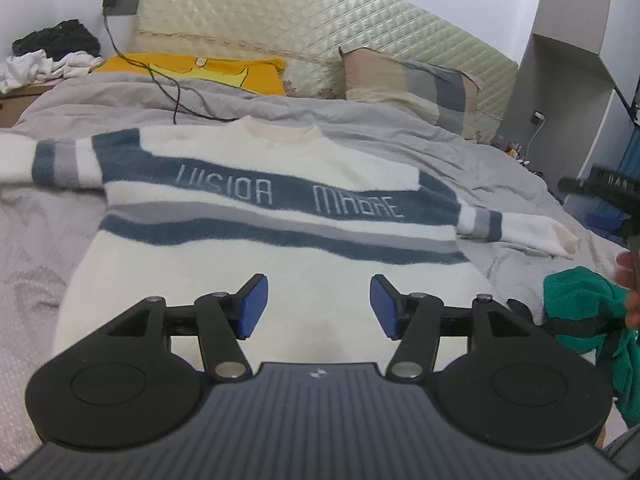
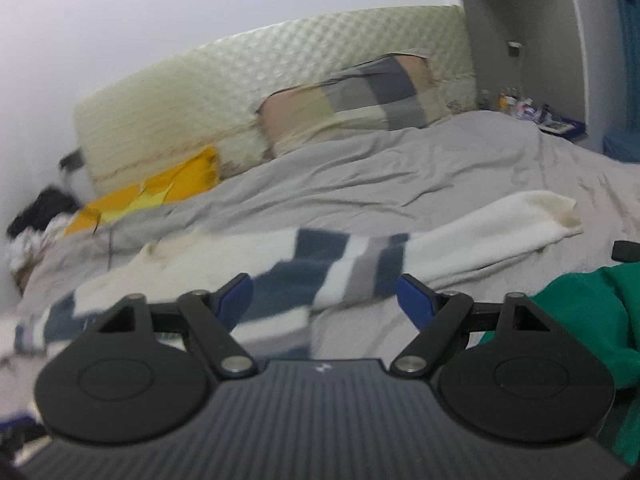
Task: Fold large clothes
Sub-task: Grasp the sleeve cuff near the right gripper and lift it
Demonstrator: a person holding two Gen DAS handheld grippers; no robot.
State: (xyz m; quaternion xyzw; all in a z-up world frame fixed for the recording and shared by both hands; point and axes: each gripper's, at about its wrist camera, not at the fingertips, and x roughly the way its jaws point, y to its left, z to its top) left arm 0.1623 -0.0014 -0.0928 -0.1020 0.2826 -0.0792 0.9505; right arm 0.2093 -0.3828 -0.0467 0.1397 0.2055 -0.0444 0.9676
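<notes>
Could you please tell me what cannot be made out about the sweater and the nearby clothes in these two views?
- Sweater hem: left wrist view, hidden behind the left gripper.
- Its left sleeve end: cut off by that picture's left edge.
- Sweater stripes: right wrist view, smeared by motion blur above the right gripper.
- Green garment: both views, cut off at the right edge; its type is unclear.

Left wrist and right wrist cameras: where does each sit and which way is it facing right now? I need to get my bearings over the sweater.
Left wrist: rides the left gripper, aimed over the sweater toward the headboard; own open blue pads show, plus a hand at the right edge.
Right wrist: rides the right gripper, blurred, aimed across the sweater's sleeve toward the headboard; own open pads show.
Shared: sweater, grey bedding, plaid pillow, yellow pillow, green garment.
</notes>
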